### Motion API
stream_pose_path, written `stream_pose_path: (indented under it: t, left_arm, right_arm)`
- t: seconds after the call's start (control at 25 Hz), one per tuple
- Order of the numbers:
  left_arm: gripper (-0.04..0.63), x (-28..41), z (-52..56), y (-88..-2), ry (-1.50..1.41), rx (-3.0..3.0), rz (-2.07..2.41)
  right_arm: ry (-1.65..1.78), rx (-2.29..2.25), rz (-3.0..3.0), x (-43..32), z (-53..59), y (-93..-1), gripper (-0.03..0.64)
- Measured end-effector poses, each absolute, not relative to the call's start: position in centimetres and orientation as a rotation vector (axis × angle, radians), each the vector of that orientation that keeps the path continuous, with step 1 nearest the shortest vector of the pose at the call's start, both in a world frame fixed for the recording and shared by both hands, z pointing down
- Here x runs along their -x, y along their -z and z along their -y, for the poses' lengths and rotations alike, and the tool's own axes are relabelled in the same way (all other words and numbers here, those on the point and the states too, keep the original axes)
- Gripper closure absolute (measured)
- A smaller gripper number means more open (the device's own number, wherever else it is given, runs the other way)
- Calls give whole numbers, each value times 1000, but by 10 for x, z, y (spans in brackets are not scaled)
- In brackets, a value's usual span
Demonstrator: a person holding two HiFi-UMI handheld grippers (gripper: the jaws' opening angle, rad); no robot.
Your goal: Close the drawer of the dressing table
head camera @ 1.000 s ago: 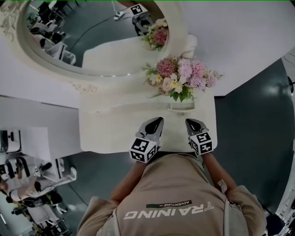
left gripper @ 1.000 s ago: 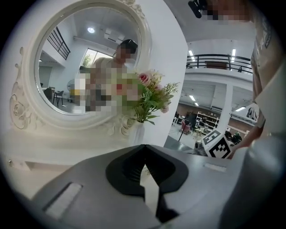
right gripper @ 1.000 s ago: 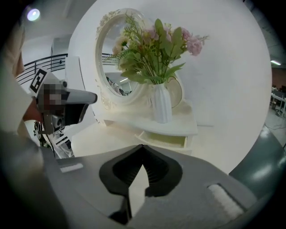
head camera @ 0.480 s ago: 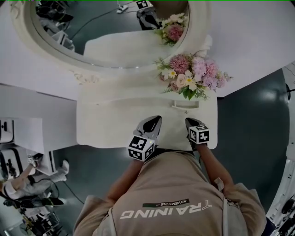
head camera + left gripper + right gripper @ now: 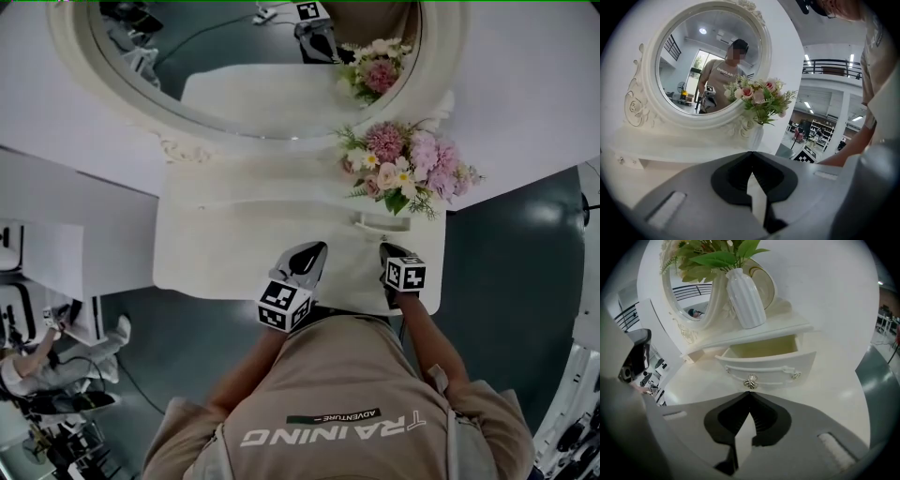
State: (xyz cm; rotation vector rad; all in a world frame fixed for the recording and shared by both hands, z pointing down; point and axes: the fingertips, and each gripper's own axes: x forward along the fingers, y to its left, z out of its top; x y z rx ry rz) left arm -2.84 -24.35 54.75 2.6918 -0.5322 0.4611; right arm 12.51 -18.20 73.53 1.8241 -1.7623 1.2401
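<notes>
**A:** Head view, where's the drawer?
**B:** Drawer is pulled out of the low shelf at the back right of the white bench, directly under the flowers. Its long axis runs left-right along the back of the bench and its front faces the person. Oval mirror is behind, to the left.
**A:** Grippers?
**B:** Left gripper and right gripper are both over the bench's near edge, pointing away from the person. The right one lines up with the drawer and is near its front. The left one sits off to the drawer's left.
**A:** Left gripper view?
**B:** Jaws together at the tips, nothing between them. It looks at the mirror and the flowers in a white vase.
**A:** Right gripper view?
**B:** Jaws together as well, empty. The drawer is dead ahead and open, with its pale inside showing. Its front panel faces the camera, length across the frame. Metal knob sits mid-front, just above the jaw tips. Can't tell if they touch.
</notes>
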Motion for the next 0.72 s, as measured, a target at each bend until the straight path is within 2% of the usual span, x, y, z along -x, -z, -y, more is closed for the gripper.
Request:
stream_pose_path:
  t: [0.72]
  left_arm:
    - [577, 13, 259, -555, -482, -2690, 498]
  right_arm:
    - [-1173, -1829, 1728, -132, 196, -734, 614]
